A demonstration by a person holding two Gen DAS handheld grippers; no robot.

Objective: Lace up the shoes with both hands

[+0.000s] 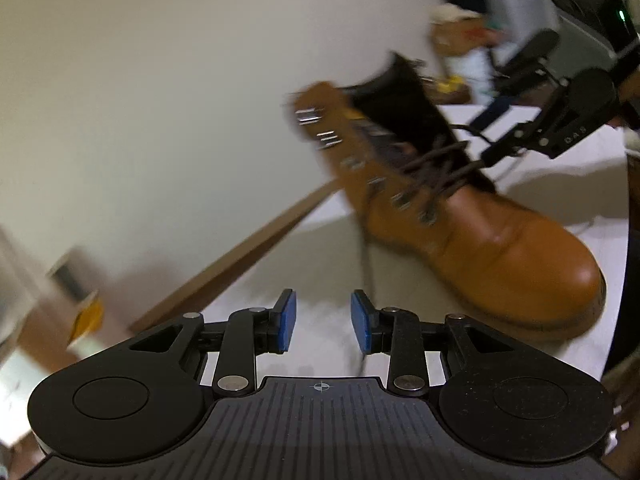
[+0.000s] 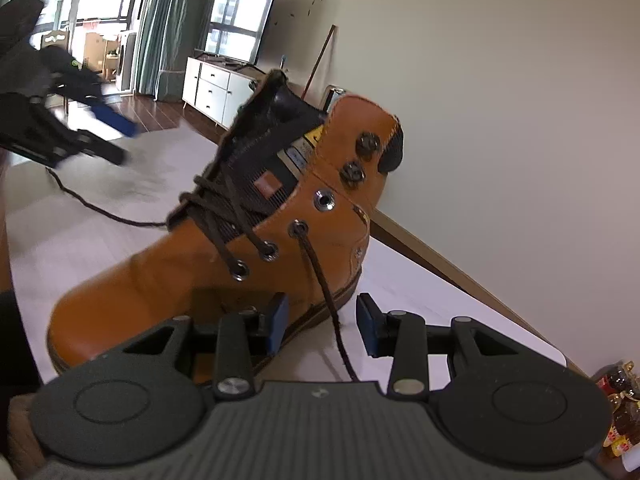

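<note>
tan boot [image 2: 180, 280] on white table [image 2: 420, 292]; left gripper [image 1: 323, 326] parted, empty; right gripper [image 2: 322, 330] parted, brown lace [image 2: 320, 280] hanging loose between jaws.

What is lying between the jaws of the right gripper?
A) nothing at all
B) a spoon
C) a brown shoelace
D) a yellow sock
C: in the right wrist view a dark brown shoelace comes out of an eyelet on the tan boot and runs down between the right gripper pads, whose jaws stand apart and do not press on it.
</note>
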